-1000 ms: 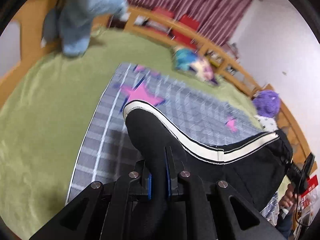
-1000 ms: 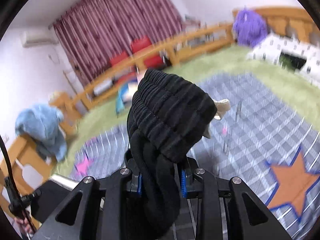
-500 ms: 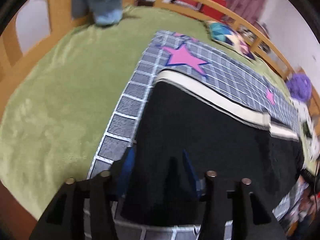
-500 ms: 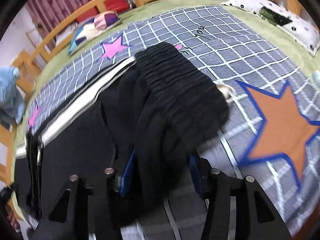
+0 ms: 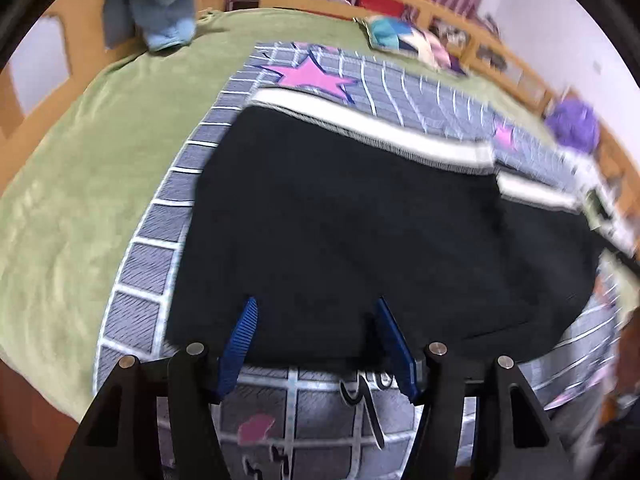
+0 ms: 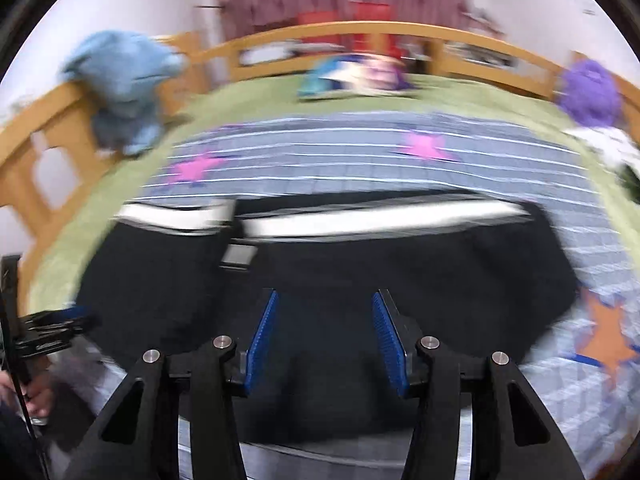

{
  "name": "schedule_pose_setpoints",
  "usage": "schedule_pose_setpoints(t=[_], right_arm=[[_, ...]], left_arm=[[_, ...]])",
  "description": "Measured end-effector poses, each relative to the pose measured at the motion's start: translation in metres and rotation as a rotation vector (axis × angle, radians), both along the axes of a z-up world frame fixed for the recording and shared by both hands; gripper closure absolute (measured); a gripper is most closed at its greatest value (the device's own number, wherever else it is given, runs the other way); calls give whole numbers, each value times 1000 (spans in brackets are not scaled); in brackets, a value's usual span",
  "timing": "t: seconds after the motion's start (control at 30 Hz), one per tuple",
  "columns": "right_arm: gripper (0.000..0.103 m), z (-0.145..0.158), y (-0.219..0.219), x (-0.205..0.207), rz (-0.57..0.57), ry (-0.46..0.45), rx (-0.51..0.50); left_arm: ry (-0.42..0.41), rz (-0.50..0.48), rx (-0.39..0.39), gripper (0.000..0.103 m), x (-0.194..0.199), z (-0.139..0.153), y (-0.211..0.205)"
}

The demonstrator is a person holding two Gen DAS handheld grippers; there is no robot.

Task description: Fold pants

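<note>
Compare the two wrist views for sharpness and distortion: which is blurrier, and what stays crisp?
Right wrist view: heavy motion smear across the black pants, checked blanket and bed rail; only the right gripper, jaws apart, is crisp. Left wrist view: milder blur, worst at the right edge; left gripper sharp. Both bend straight lines, fisheye-style.

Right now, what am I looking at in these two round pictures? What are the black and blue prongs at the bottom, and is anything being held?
No robot here: a person carries a pair of tongs in each hand, and a wide-angle camera on each one looks out along its fingers. One picture comes from the left tongs, the other from the right tongs. The blue strips are grip pads. Both tongs stand open, holding nothing. Beneath them black pants with a white side stripe lie spread flat on a grey checked blanket with pink stars, over a green bedcover. The pictures are blurred by motion.
</note>
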State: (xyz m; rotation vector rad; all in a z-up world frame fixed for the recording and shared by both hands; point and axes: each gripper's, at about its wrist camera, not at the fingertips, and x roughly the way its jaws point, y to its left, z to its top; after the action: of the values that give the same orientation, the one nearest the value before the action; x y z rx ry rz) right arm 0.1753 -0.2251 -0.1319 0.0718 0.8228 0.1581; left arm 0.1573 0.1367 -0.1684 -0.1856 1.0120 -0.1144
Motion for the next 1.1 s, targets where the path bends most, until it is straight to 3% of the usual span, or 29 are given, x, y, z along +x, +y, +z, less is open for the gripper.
schedule_pose_setpoints(t=[0.1, 0.17, 0.2, 0.23, 0.3, 0.43, 0.53, 0.63, 0.83, 0.9, 1.0, 1.07, 1.1], right_arm=[[54, -13, 47, 5, 117, 31, 83], [75, -33, 71, 10, 145, 97, 94], [100, -49, 82, 11, 166, 166, 76], [99, -58, 86, 6, 181, 199, 79], [99, -57, 86, -13, 189, 158, 82], [100, -42, 64, -32, 226, 144, 249], [98, -61, 69, -30, 225, 217, 200], [94, -61, 73, -28, 245, 233, 175], [63, -16, 80, 6, 229, 61, 80], [63, -17, 84, 30, 204, 36, 65], [65, -38, 91, 69, 159, 78, 81], [91, -56, 99, 84, 149, 122, 41], [94, -63, 102, 88, 144, 132, 2]], left_arm=[[-30, 57, 0, 43, -14, 7, 20], [-23, 91, -30, 43, -23, 5, 35], [-13, 103, -49, 43, -25, 3, 42], [-4, 113, -70, 43, -29, 0, 48], [4, 127, -88, 43, -35, -4, 56], [2, 147, -136, 43, -44, -11, 62], [11, 134, -176, 43, -39, -14, 60], [5, 130, -145, 43, -36, -13, 57], [-22, 152, -177, 42, -28, -10, 65], [-23, 155, -192, 42, -24, -10, 66], [-26, 154, -184, 42, -23, -9, 64], [-26, 157, -177, 42, -21, -10, 65], [-21, 159, -170, 42, -18, -11, 64]])
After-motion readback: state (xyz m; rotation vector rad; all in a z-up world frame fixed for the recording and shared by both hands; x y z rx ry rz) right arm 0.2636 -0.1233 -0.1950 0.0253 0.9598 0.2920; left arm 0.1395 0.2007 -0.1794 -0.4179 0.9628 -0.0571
